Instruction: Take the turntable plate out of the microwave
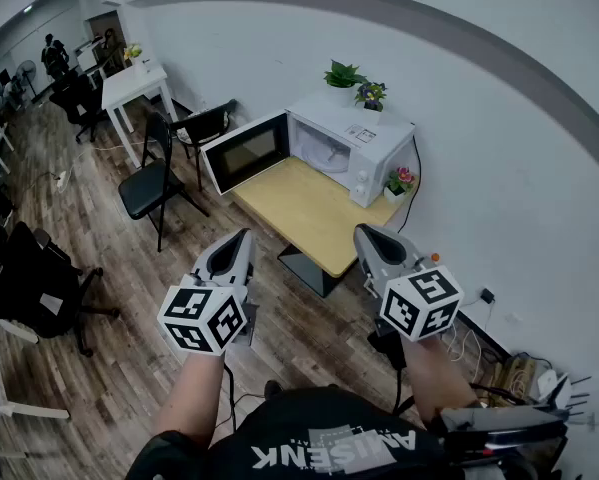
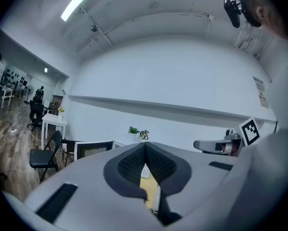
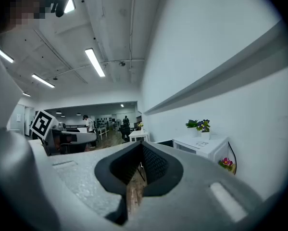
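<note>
A white microwave stands at the far end of a wooden table against the wall, with its door swung open to the left. The cavity looks pale inside; I cannot make out the turntable plate. Both grippers hover level over the floor, well short of the table. My left gripper is shut and empty, its pads meeting in the left gripper view. My right gripper is also shut on nothing. The microwave shows to the right in the right gripper view.
Two potted plants sit on top of the microwave and a small flower pot stands beside it. Black folding chairs and a white table stand to the left. Cables lie on the floor at right. People stand far back.
</note>
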`<state>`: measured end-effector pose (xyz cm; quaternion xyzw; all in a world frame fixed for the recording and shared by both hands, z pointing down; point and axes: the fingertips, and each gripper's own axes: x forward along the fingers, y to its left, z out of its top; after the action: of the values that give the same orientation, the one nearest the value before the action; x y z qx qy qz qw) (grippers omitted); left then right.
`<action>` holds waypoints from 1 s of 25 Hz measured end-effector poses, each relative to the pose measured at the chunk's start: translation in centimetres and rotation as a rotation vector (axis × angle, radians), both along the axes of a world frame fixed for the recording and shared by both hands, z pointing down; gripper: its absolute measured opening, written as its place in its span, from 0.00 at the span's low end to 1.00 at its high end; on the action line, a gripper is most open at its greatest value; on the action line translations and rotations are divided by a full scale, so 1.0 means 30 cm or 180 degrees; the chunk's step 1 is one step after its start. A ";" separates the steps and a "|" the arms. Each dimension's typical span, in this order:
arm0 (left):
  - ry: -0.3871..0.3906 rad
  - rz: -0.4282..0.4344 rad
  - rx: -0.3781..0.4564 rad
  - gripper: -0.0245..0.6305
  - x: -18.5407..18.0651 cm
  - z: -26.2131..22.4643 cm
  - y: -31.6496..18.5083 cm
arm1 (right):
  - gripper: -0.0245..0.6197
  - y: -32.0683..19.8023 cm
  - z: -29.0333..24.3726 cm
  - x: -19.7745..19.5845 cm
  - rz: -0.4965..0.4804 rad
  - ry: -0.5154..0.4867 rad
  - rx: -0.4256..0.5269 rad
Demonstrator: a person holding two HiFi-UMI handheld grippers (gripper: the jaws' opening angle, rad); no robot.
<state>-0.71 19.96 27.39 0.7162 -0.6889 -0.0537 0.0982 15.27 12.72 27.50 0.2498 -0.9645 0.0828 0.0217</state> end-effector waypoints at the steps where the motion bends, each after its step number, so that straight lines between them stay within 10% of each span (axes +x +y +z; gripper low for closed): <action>1: 0.0009 0.0000 -0.0003 0.04 0.000 0.000 0.003 | 0.05 0.004 -0.002 0.001 -0.0002 -0.0007 -0.0004; 25: -0.0002 -0.0046 -0.0008 0.04 -0.052 0.019 0.056 | 0.05 0.035 0.010 -0.015 0.0153 -0.0050 -0.0053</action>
<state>-2.28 21.63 27.96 0.7111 -0.6942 -0.0534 0.0985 14.81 13.77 27.81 0.2721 -0.9577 0.0932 0.0142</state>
